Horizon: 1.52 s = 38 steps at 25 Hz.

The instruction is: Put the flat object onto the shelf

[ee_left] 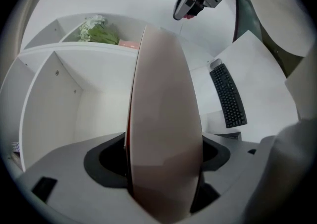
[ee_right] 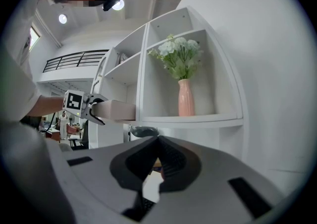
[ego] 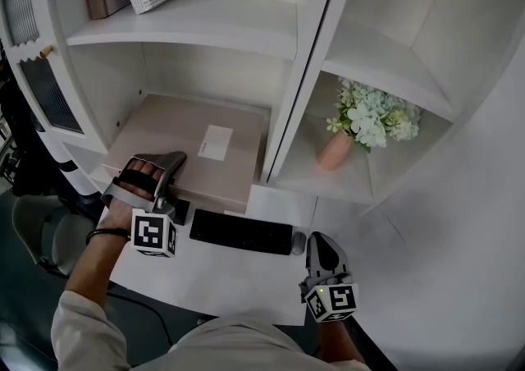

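Box (ego: pixel 205 144) is lying flat in the shelf's (ego: pixel 205 74) bottom-left bay, its near edge reaching the bay's front edge, just behind the keyboard (ego: pixel 242 232). L gripper (ego: pixel 166 171) is sitting at the box's near-left corner, jaws spread w/ the box btwn them; dark gaps are showing on both sides, so it isn't squeezing. R gripper (ego: pixel 321 240) is hovering at the desk's (ego: pixel 205 283) near-right edge, just beside the mouse (ego: pixel 299 241), jaws closed, nothing btwn them. Vase (ego: pixel 335 150) w/ flowers is standing in the bottom-right bay.
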{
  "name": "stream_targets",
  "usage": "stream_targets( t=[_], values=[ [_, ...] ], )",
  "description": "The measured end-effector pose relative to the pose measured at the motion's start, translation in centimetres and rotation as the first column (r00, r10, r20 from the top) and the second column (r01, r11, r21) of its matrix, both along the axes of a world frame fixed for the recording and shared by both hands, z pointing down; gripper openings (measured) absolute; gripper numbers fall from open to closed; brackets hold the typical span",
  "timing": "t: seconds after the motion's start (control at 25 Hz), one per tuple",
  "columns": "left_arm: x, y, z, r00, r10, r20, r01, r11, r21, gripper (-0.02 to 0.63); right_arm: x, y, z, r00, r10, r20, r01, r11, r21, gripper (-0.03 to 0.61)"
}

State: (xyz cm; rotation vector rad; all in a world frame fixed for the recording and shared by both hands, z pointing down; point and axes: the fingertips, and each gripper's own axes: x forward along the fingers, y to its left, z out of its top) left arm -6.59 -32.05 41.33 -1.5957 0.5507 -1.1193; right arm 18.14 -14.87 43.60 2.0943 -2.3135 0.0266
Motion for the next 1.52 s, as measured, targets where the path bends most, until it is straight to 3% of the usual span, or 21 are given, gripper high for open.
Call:
stream_targets(
  t=[0.64,1.52],
  values=[
    [0.8,-2.7,0.7,0.998,0.033,0.058,-0.022,0.984,-0.177,0.403,1.3,-0.3,0.4,1.0,0.02,0.008,-0.02,1.0,-0.008,0.003],
    [1.9,-5.5,0.8,0.993,0.014,0.114,0.019,0.959,-0.282,0.413,3.5,-0.2,0.8,0.999,0.042,0.02,-0.042,0.999,-0.018,0.003]
  ],
)
